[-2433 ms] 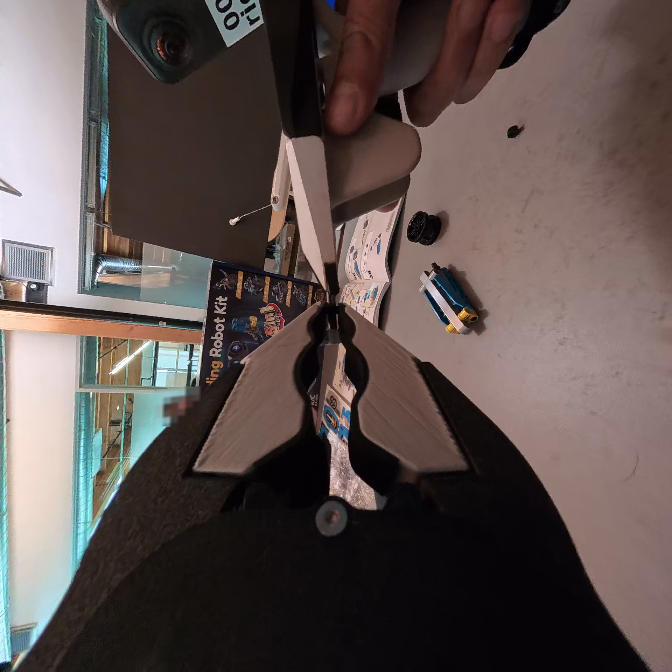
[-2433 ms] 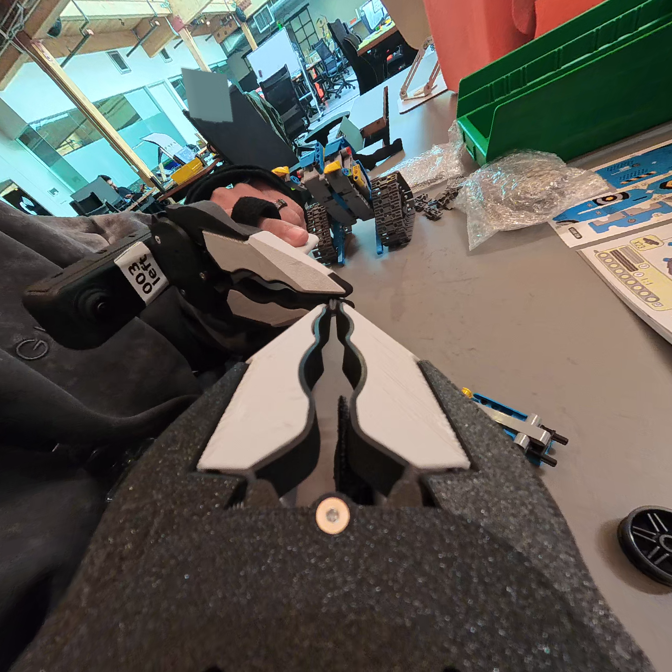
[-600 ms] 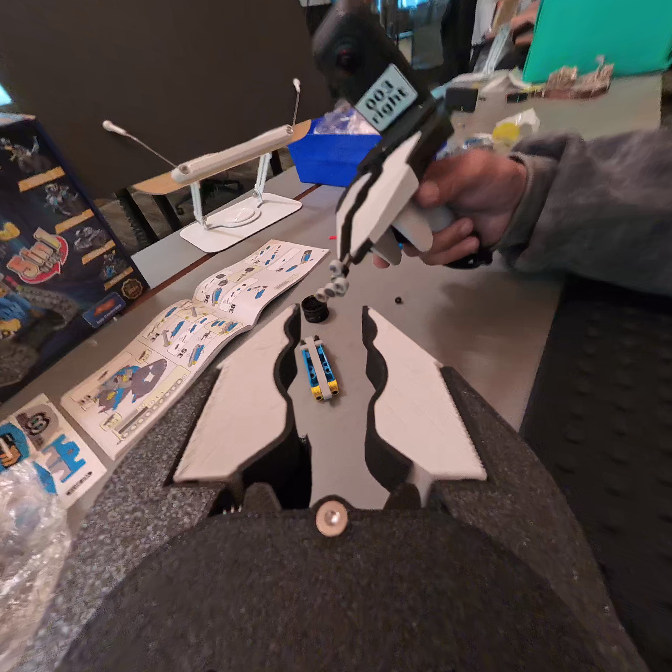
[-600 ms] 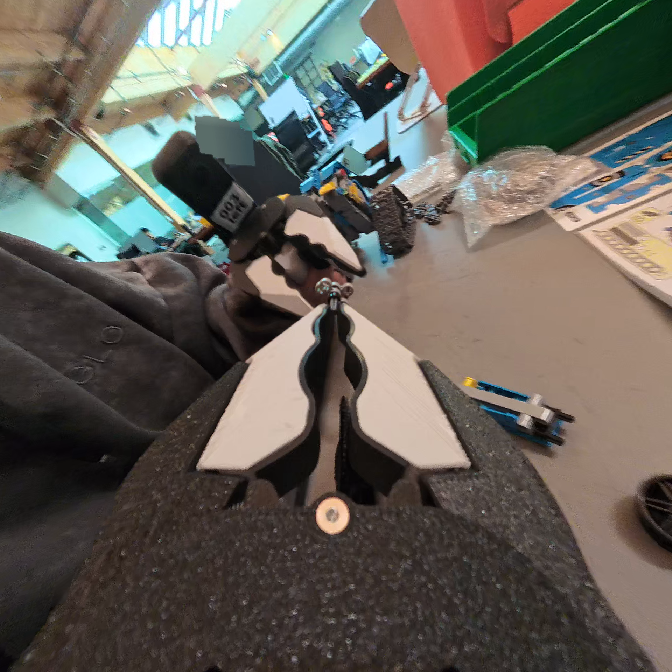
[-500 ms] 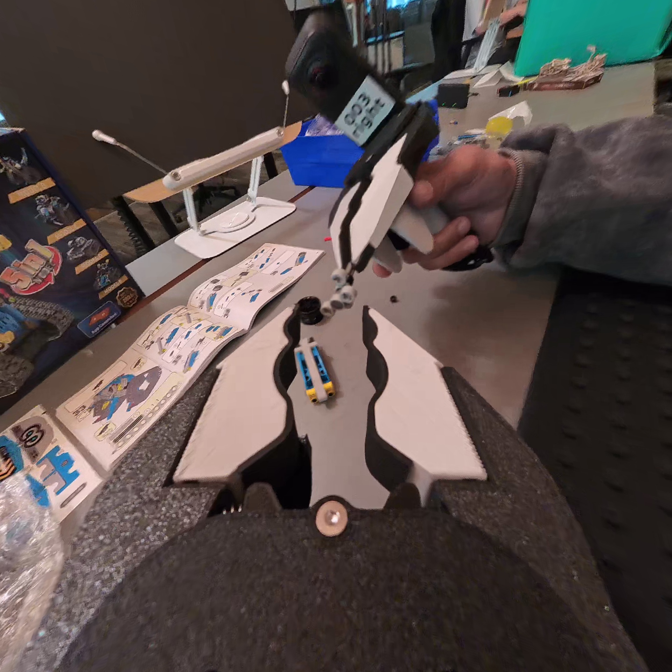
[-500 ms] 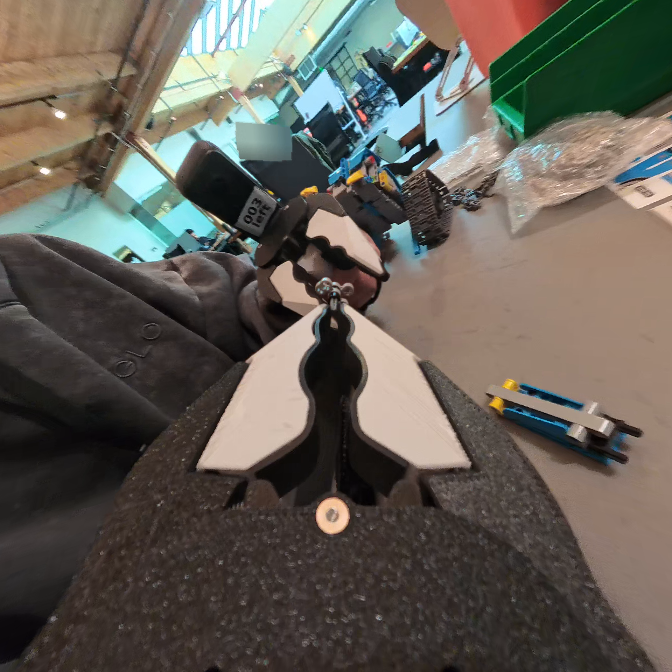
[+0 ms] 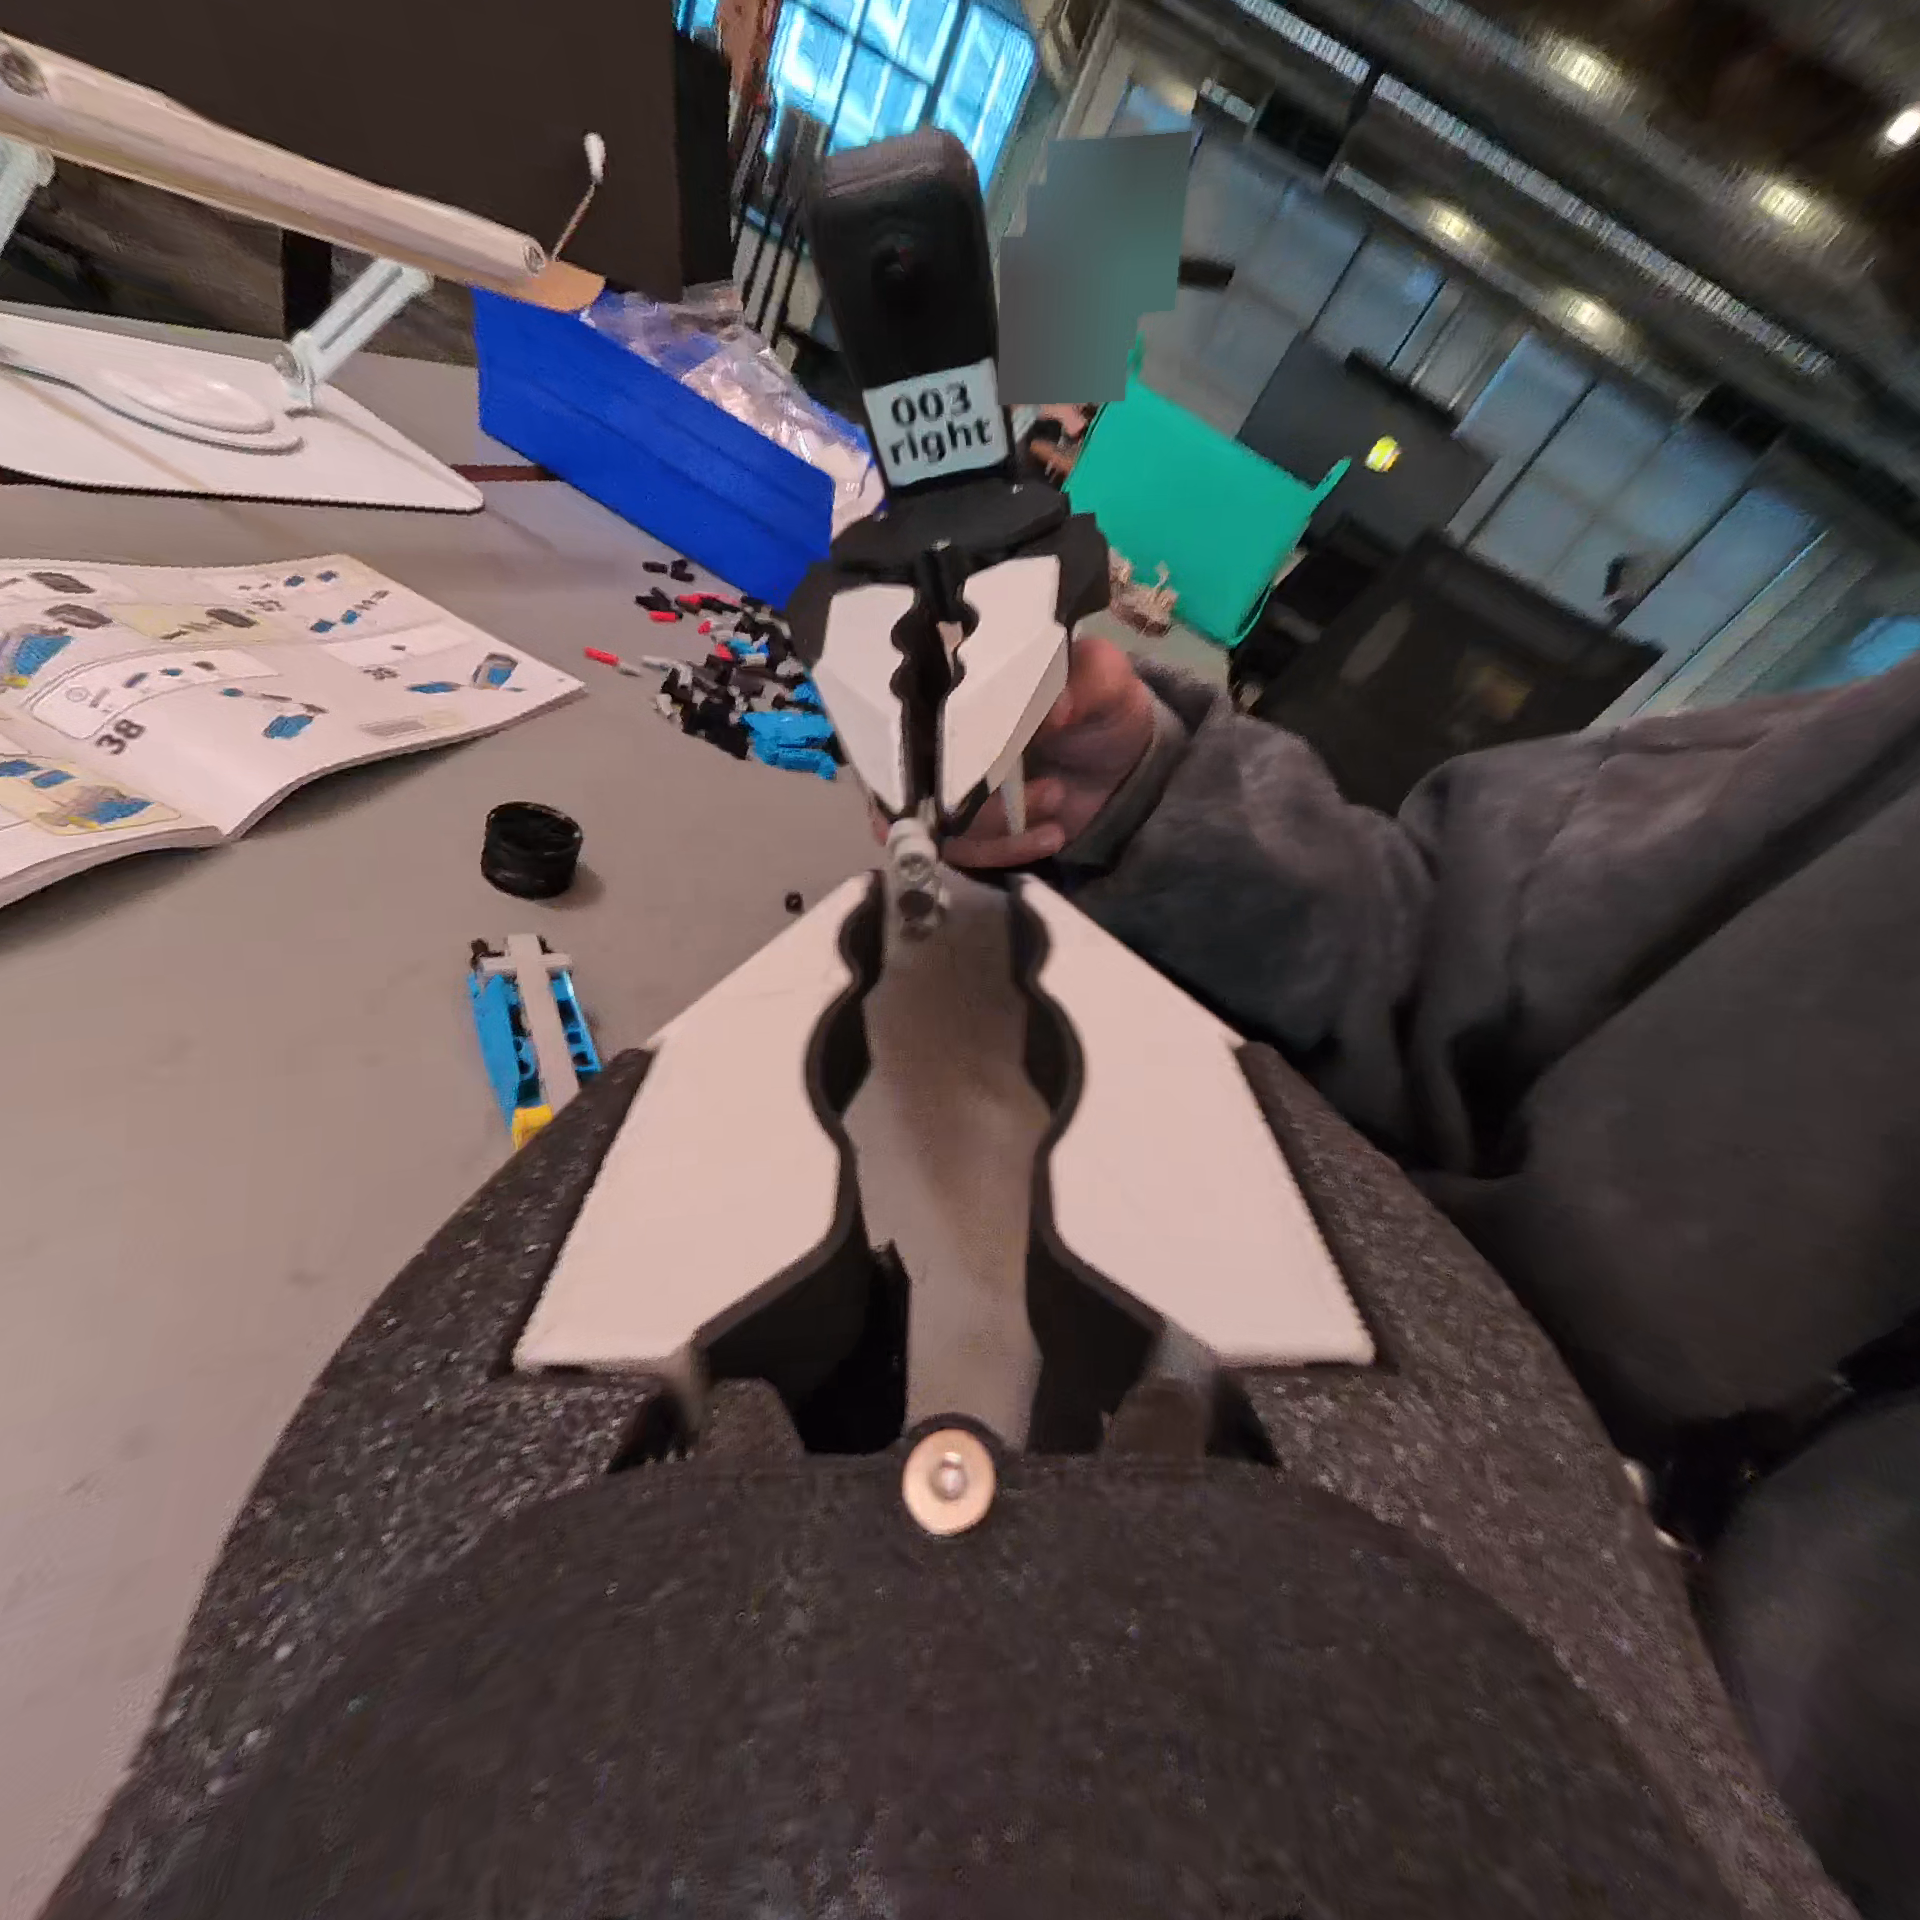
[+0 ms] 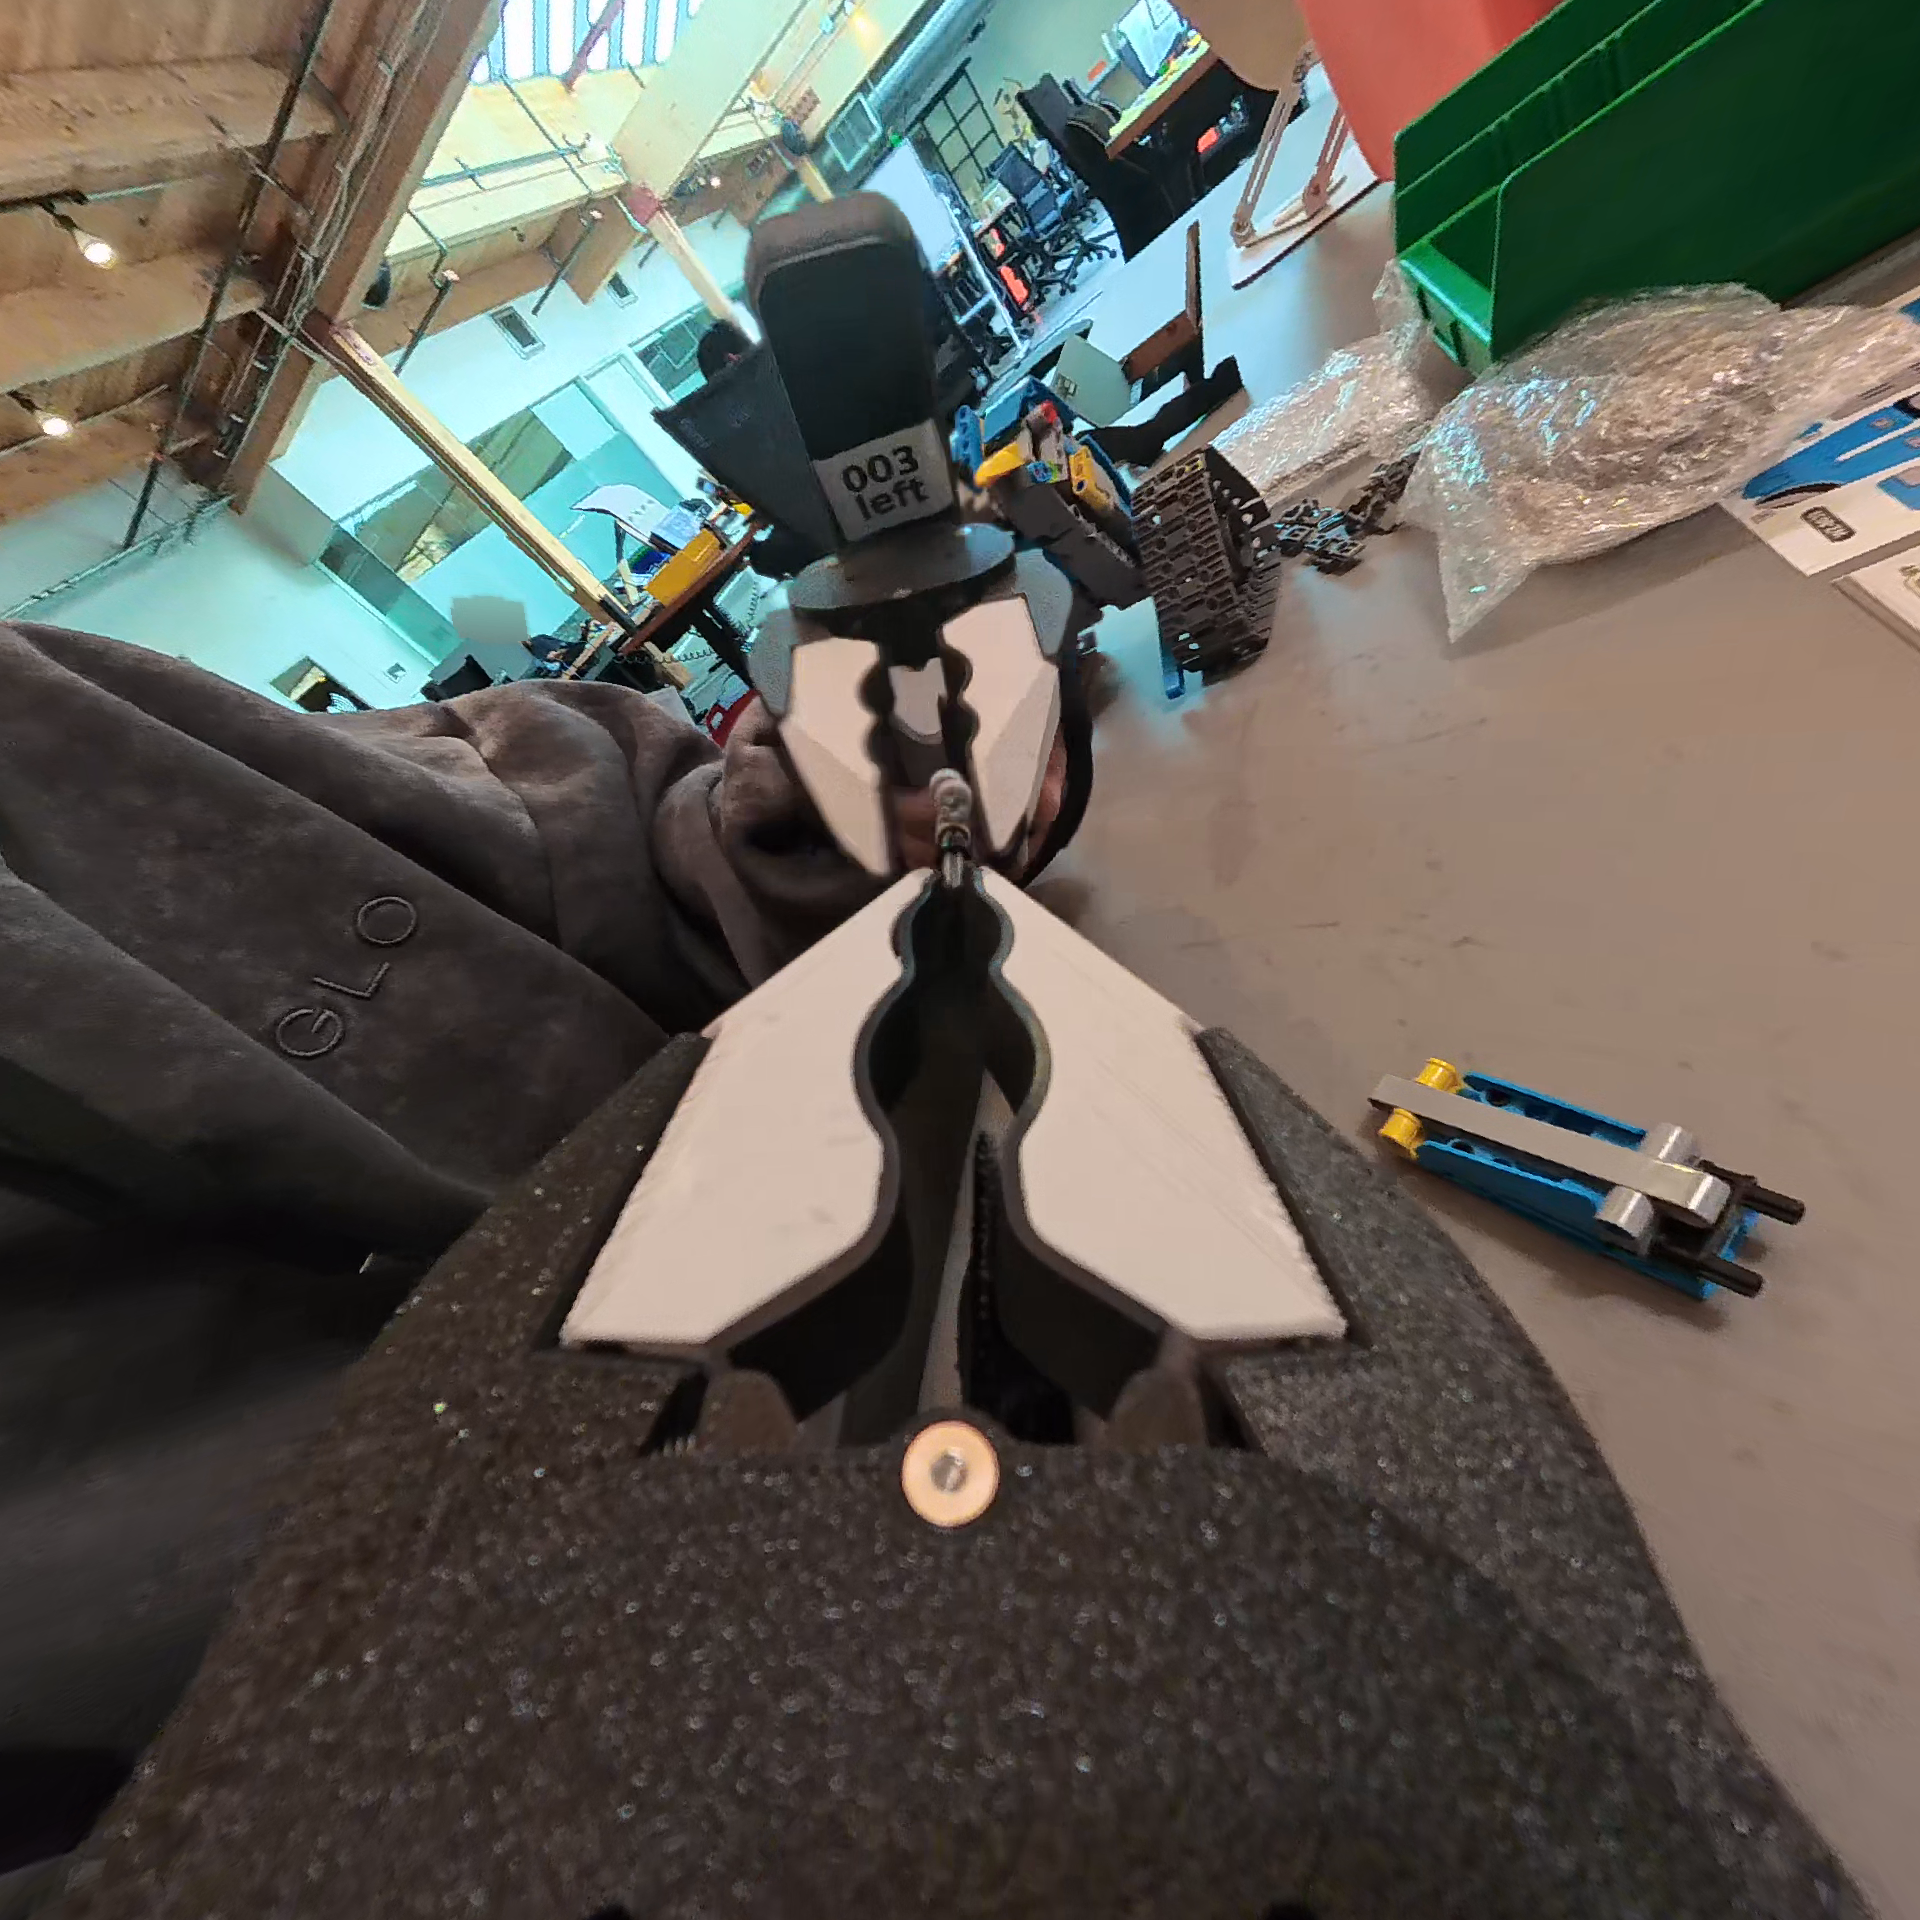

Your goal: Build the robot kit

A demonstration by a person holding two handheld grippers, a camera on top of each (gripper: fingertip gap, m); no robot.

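Observation:
My right gripper [image 8: 951, 881] is shut on a small grey connector piece [image 8: 952, 805] that sticks out past its tips. My left gripper [image 7: 943, 891] is open and empty, and the grey piece [image 7: 914, 868] hangs right at its left fingertip. The two grippers point at each other, tip to tip, above the grey table [image 7: 260, 1195]. In the left wrist view the right gripper [image 7: 920, 818] faces me, held by a hand [image 7: 1081, 748]. In the right wrist view the left gripper [image 8: 943, 847] faces me, jaws apart around the piece. A blue and grey beam assembly [image 7: 530, 1023] lies on the table to the left; it also shows in the right wrist view [image 8: 1558, 1174].
A black wheel [image 7: 530, 847], an open instruction booklet [image 7: 208, 675], a pile of small parts [image 7: 748, 696], a blue bin [image 7: 644, 426] and a white lamp base [image 7: 208, 426] are on the table. A tracked toy vehicle [image 8: 1195, 551], plastic bags [image 8: 1621, 436] and a green bin [image 8: 1662, 156] sit farther off. A grey sleeve [image 8: 312, 987] is at the left. Less than 4 cm separates the two grippers' tips.
The grippers have swung round to face each other. The right gripper has brought the grey piece up to the left gripper's open tips. The left gripper, shut 2.4 s ago, stands open.

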